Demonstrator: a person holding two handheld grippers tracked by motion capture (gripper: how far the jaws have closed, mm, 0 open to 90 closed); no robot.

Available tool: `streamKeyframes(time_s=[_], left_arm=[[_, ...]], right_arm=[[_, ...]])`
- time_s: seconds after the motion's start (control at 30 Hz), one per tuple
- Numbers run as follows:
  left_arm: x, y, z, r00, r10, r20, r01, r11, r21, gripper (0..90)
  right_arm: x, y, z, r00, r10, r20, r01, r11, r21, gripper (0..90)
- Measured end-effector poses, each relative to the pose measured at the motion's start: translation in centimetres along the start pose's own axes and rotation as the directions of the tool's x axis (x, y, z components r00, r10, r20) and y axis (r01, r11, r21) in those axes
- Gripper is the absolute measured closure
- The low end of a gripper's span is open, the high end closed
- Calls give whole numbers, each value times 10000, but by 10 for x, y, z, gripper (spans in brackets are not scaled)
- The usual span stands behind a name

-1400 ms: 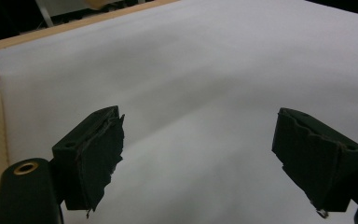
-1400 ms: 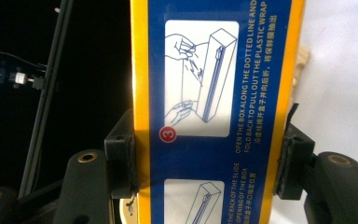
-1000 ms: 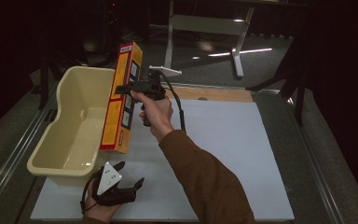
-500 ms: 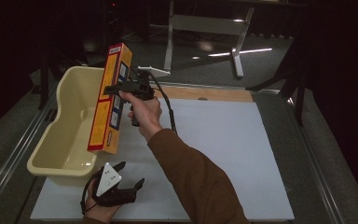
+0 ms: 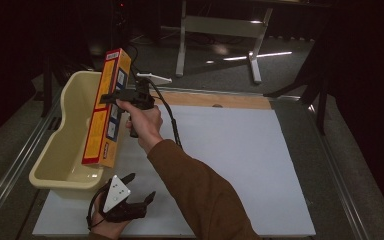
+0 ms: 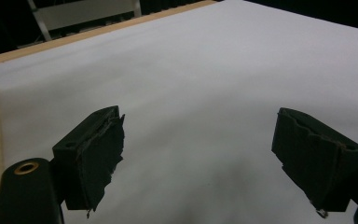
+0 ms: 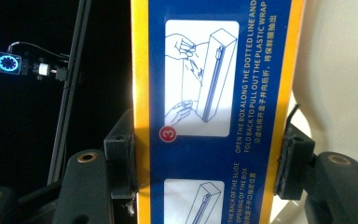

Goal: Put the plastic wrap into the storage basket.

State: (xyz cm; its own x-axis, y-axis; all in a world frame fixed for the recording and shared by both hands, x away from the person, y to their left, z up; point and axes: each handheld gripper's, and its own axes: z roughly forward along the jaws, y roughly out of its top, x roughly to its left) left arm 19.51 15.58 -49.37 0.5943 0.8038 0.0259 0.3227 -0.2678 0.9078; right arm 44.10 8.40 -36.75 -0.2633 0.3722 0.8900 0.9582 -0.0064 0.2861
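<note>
Yellow box [image 5: 106,107] clamped upright in raised right tongs [image 5: 111,96] above tub [image 5: 60,150].

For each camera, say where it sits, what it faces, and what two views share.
High view: above the person's side, looking down at the table, tub, box, both hands.
Left gripper view: on the left tongs, open jaws over the white table.
Right gripper view: on the right tongs, jaws clamping the box.
Shared: the box, high and right views.

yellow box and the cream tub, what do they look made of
The long yellow and blue printed box looks like glossy printed cardboard, with sharp folded edges and instruction panels. The cream rectangular tub looks like moulded plastic: smooth walls, rounded rim, slight sheen.
</note>
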Motion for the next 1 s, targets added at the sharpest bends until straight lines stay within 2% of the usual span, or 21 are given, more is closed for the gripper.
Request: streamKeyframes(time_s=[0.3, 0.53, 0.73, 0.8, 0.93, 1.0], left_arm=[[1, 0, -2, 10000, 24, -91, -25, 9998, -174, 169], [1, 0, -3, 9999, 19, -129, -22, 9998, -213, 171], [1, 1, -3, 9999, 13, -131, -16, 9996, -269, 171], [1, 1, -3, 9999, 10, -125, -13, 9996, -272, 171], [1, 1, -4, 9999, 7, -143, -12, 9996, -300, 172], [1, 1, -4, 9999, -21, -143, 16, 9995, -318, 172]], right_arm=[[-5, -10, 24, 9992, 397, 11, -397, 9990, 183, 389], [-9, -14, 33, 9982, 593, -50, -592, 9982, 55, 388], [-7, -16, 37, 9985, 539, 39, -539, 9985, 12, 387], [-6, -18, 39, 9985, 513, 213, -513, 9987, -11, 387], [-6, -24, 44, 9977, 175, 648, -175, 9998, -6, 387], [-7, -27, 45, 9967, 275, 769, -282, 9996, 82, 387]])
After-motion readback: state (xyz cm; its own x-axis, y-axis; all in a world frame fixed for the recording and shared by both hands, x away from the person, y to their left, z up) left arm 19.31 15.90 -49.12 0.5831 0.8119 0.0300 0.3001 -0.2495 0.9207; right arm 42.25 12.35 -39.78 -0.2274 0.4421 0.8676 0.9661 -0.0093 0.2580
